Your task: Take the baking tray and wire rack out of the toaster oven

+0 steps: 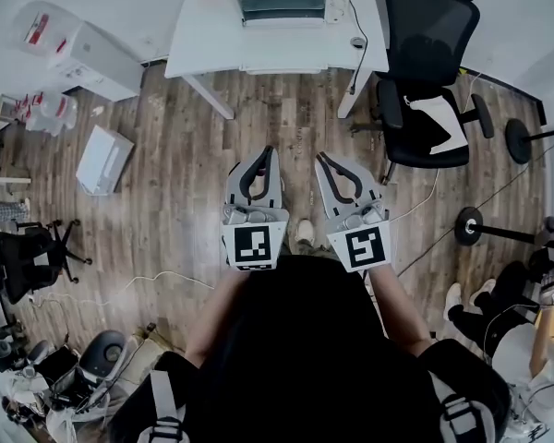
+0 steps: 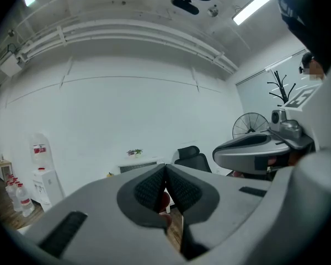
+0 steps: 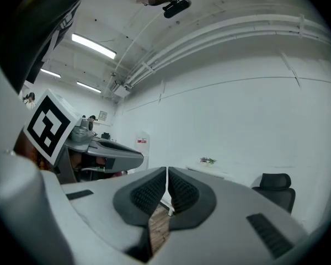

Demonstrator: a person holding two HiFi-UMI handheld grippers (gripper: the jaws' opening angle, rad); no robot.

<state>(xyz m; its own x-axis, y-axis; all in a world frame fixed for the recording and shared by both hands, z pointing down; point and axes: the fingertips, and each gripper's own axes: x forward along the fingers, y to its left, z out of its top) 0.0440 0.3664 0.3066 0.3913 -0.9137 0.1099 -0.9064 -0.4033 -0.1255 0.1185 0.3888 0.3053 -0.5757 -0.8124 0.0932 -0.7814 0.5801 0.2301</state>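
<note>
The toaster oven (image 1: 282, 3) stands on a white table (image 1: 203, 40) at the far side of the room, its glass door facing up in the head view. No baking tray or wire rack shows. My left gripper (image 1: 266, 152) and right gripper (image 1: 321, 158) hang side by side over the wooden floor, well short of the table. Both are shut with nothing between the pads. The left gripper view shows its jaws (image 2: 165, 167) pressed together, with the oven (image 2: 138, 167) small and far beyond. The right gripper (image 3: 166, 170) points level at the white wall, its jaws also closed.
A black office chair (image 1: 429, 63) stands right of the table. A white cabinet (image 1: 92, 58) and water bottles (image 1: 46, 109) line the left wall. A fan stand (image 1: 526, 137), floor cables, another black chair (image 1: 28, 257) and a seated person (image 1: 499, 303) ring the room.
</note>
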